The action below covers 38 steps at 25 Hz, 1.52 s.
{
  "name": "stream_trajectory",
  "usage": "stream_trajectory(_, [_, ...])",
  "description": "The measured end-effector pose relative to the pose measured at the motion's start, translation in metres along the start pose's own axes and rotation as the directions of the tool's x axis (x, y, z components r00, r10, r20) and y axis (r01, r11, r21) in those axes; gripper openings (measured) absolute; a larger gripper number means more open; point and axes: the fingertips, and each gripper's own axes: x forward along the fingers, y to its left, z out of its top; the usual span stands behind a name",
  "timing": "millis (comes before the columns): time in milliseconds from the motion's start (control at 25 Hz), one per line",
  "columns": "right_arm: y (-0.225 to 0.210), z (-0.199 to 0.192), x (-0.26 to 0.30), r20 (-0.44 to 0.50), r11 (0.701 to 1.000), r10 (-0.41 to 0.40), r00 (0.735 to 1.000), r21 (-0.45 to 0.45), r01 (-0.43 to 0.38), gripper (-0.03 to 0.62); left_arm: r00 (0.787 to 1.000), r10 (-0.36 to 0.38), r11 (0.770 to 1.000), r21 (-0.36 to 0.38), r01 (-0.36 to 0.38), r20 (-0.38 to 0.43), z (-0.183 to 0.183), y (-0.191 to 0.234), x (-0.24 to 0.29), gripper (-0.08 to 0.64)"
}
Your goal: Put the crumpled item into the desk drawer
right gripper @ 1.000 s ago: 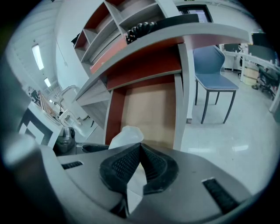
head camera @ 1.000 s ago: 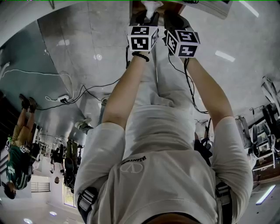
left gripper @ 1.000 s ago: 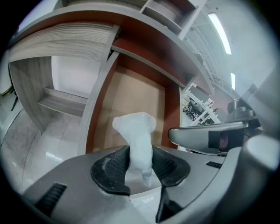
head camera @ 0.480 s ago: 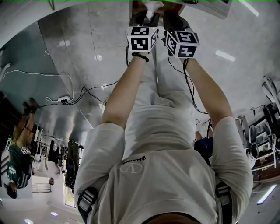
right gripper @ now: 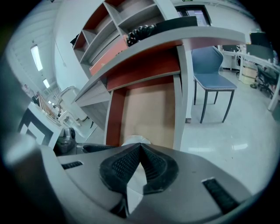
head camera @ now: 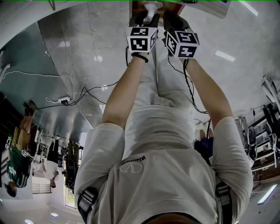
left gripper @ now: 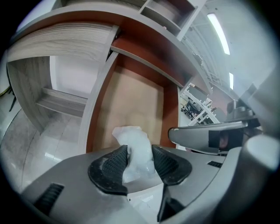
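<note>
A crumpled white item (left gripper: pixel 136 151) stands between the pads of my left gripper (left gripper: pixel 140 161), whose jaws are opening; the pads flank it loosely. It hangs over the open desk drawer (left gripper: pixel 131 103), which has a tan bottom and red-brown sides. In the head view the crumpled item (head camera: pixel 152 6) shows at the top edge, ahead of the left gripper (head camera: pixel 146 16). My right gripper (right gripper: pixel 140 162) is shut with nothing between its pads, close beside the left one, also above the drawer (right gripper: pixel 148 109). The right gripper (head camera: pixel 173 18) is partly hidden by its marker cube.
The desk top (right gripper: pixel 183 37) juts over the drawer, with shelves (right gripper: pixel 109 26) above it. A blue chair (right gripper: pixel 214 70) stands to the right on the glossy floor. Cables (head camera: pixel 65 98) lie on the floor at the left, where people (head camera: pixel 17 162) stand.
Both grippers have stayed in place over the drawer. The people at the far left have shifted a little.
</note>
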Motion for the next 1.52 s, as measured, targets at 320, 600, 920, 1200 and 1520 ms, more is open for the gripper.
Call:
stream_trajectory(320, [0.007, -0.004, 0.004, 0.004, 1.0, 0.005, 1.0, 0.002, -0.005, -0.003, 1.0, 0.002, 1.0, 0.001, -0.002, 0.003, -0.003, 0.006, -0.001, 0.181])
stream_trajectory(600, [0.007, 0.0, -0.004, 0.014, 1.0, 0.003, 1.0, 0.006, -0.003, -0.003, 1.0, 0.001, 1.0, 0.014, -0.001, 0.011, 0.003, 0.001, -0.008, 0.183])
stream_trajectory(920, [0.012, 0.012, -0.015, 0.035, 1.0, 0.01, 0.999, 0.009, -0.01, -0.003, 0.999, 0.018, 0.999, 0.044, -0.02, 0.036, 0.013, -0.001, -0.021, 0.162])
stream_trajectory(1200, [0.017, 0.034, -0.046, 0.068, 1.0, 0.022, 0.997, 0.008, -0.023, -0.003, 0.995, 0.019, 0.994, 0.106, -0.029, 0.095, 0.039, -0.008, -0.063, 0.081])
stream_trajectory(1520, [0.029, 0.072, -0.088, 0.128, 0.999, 0.036, 0.991, -0.008, -0.035, -0.003, 0.983, -0.003, 0.982, 0.186, -0.032, 0.185, 0.085, -0.014, -0.123, 0.002])
